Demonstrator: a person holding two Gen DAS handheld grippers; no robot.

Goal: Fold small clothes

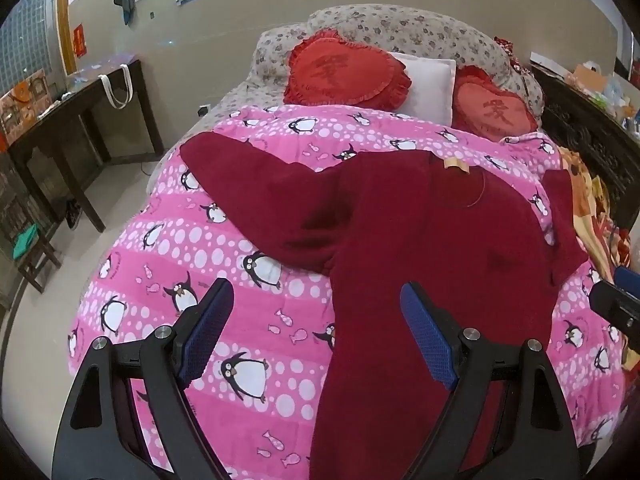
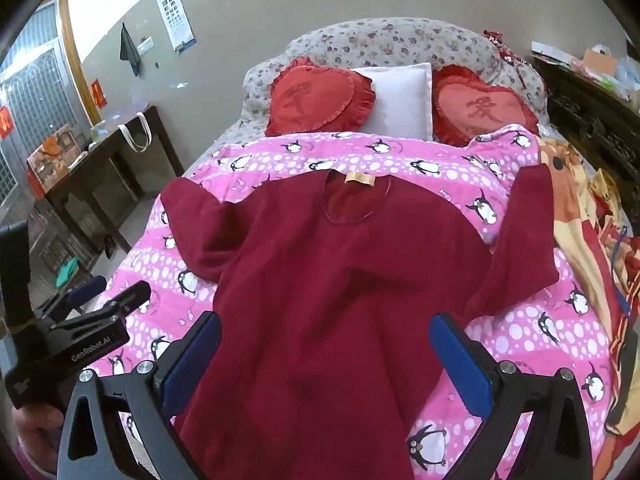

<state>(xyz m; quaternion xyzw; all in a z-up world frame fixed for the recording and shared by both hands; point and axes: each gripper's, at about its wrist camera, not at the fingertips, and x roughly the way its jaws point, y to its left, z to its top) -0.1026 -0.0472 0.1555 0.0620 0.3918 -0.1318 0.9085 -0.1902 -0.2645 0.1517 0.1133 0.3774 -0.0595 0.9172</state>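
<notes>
A dark red long-sleeved top [image 2: 328, 280] lies spread flat on the pink penguin quilt [image 2: 520, 344], collar with a tan label [image 2: 359, 178] toward the pillows, sleeves out to both sides. My right gripper [image 2: 326, 356] hovers open above its lower body, blue pads [image 2: 460, 364] wide apart with nothing between them. My left gripper [image 1: 316, 328] is open too, over the quilt [image 1: 180, 264] at the top's [image 1: 432, 248] left hem edge, holding nothing. The left gripper also shows in the right wrist view [image 2: 108, 304], and the right gripper's tip shows at the left wrist view's right edge [image 1: 616, 300].
Two red heart cushions [image 2: 316, 96] and a white pillow [image 2: 400, 100] lie at the floral headboard [image 2: 392, 36]. A dark wooden table [image 2: 100, 172] stands left of the bed. A patterned blanket [image 2: 588, 220] and a dark carved cabinet [image 2: 592, 120] are on the right.
</notes>
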